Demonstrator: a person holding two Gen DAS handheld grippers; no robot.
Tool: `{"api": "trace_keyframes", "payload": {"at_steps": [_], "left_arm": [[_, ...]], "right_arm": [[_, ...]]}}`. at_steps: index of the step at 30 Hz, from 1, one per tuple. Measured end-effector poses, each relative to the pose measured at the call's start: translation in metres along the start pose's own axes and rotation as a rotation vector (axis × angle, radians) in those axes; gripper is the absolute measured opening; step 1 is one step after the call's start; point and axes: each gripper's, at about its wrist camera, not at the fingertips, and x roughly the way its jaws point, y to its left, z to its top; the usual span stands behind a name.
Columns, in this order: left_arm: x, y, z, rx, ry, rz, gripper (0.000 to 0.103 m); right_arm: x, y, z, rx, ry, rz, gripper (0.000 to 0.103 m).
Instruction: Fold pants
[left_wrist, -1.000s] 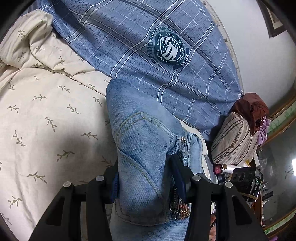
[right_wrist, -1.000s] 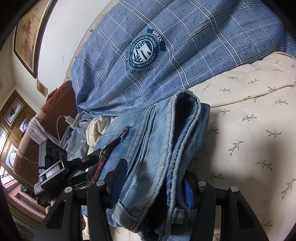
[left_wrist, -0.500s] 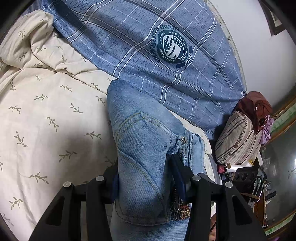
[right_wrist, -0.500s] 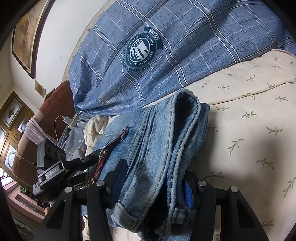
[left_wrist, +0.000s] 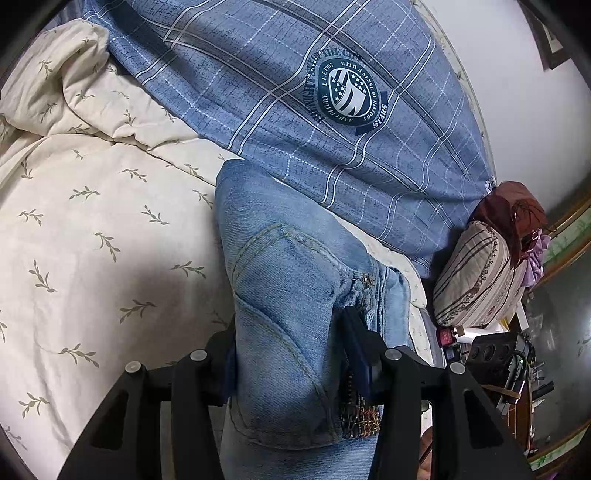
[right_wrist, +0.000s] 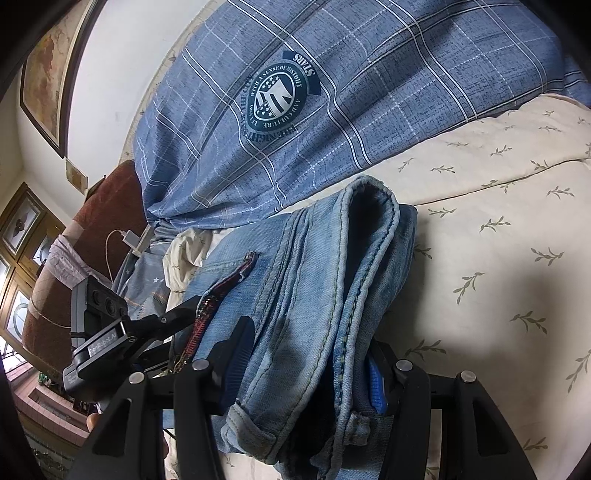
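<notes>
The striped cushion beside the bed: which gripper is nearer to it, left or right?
Left. The left gripper, clamped on the jeans, has the striped cushion just to its right; the right gripper holds the jeans farther along.

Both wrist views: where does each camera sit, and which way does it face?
Left wrist: sits on the left gripper, looking forward over clamped jeans toward the blue plaid quilt; only its own black fingers show.
Right wrist: sits on the right gripper, facing the same quilt over the jeans' bunched edge; the left gripper's body shows at left.
Shared: jeans, quilt crest, cream leaf-print bedding.
</notes>
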Motion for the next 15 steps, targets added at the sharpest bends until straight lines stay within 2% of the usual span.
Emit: {"api": "trace_keyframes", "payload": {"at_steps": [15], "left_arm": [[0.0047,0.0060,0.0000,-0.018,0.015,0.033,0.056]], "right_arm": [[0.0049,-0.0061,-0.0013,0.014,0.015,-0.019,0.056]]}}
